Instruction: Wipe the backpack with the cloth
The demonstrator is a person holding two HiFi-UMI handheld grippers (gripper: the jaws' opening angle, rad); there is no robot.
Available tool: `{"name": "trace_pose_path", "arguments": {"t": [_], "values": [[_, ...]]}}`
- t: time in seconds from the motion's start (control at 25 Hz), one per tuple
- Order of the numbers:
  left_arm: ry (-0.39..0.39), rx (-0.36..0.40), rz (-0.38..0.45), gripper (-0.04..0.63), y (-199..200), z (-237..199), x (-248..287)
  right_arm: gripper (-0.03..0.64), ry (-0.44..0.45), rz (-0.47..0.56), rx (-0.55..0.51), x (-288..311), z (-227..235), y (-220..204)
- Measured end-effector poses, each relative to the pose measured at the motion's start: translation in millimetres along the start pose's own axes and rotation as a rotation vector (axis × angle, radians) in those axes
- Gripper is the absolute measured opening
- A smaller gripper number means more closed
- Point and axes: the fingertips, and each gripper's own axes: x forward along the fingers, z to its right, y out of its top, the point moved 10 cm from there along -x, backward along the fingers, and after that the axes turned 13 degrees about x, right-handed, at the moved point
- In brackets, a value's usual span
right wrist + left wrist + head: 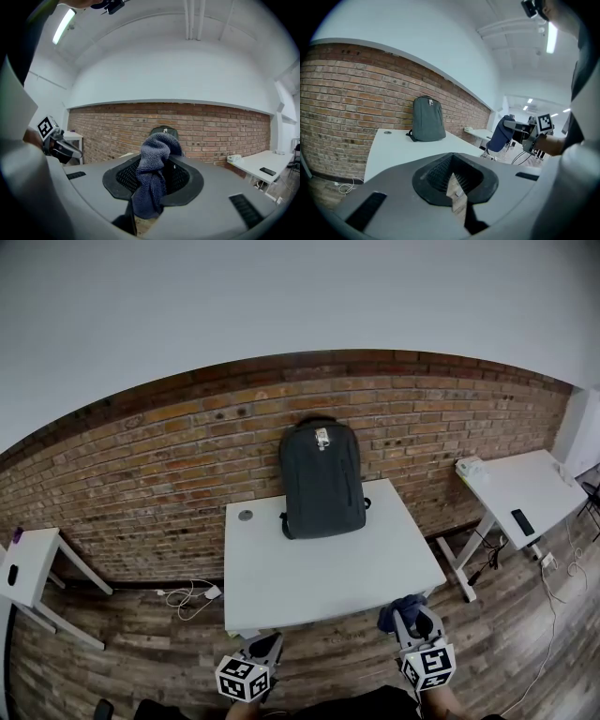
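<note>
The right tongs [417,622] grip the soft, limp cloth [151,180], best kept bunched; the left tongs [264,645] sit closed, empty; the backpack [322,479] stands upright at the table's [319,582] far edge, likely tippy.

Left gripper [265,643], right gripper [412,617]: grey shells, b&w marker cubes [242,679].

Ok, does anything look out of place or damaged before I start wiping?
Nothing stands out. The backpack stands upright at the white table's back edge by the brick wall, the right gripper is shut on the blue cloth, and the left gripper is empty.
</note>
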Motion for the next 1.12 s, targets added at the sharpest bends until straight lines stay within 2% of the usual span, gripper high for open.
{"name": "trace_pose_path", "arguments": {"t": [0.24,0.44,0.76,1.12], "values": [[0.017,-0.007,0.007,-0.004,1.6,-6.4,-5.6,0.101,0.033,-0.026,0.007,11.0,-11.7,6.0],[0.034,-0.021,0.011,-0.005,-3.6,-7.7,-3.4,0.103,0.053,0.004,-0.017,24.9,-7.3,6.5],[0.095,-0.010,0.034,-0.003,7.3,-24.1,20.3,0.103,0.087,0.023,-0.007,63.4,15.8,5.2],[0.154,-0.026,0.009,-0.003,18.1,-59.0,62.8,0.103,0.103,0.016,0.019,124.1,53.0,6.3]]}}
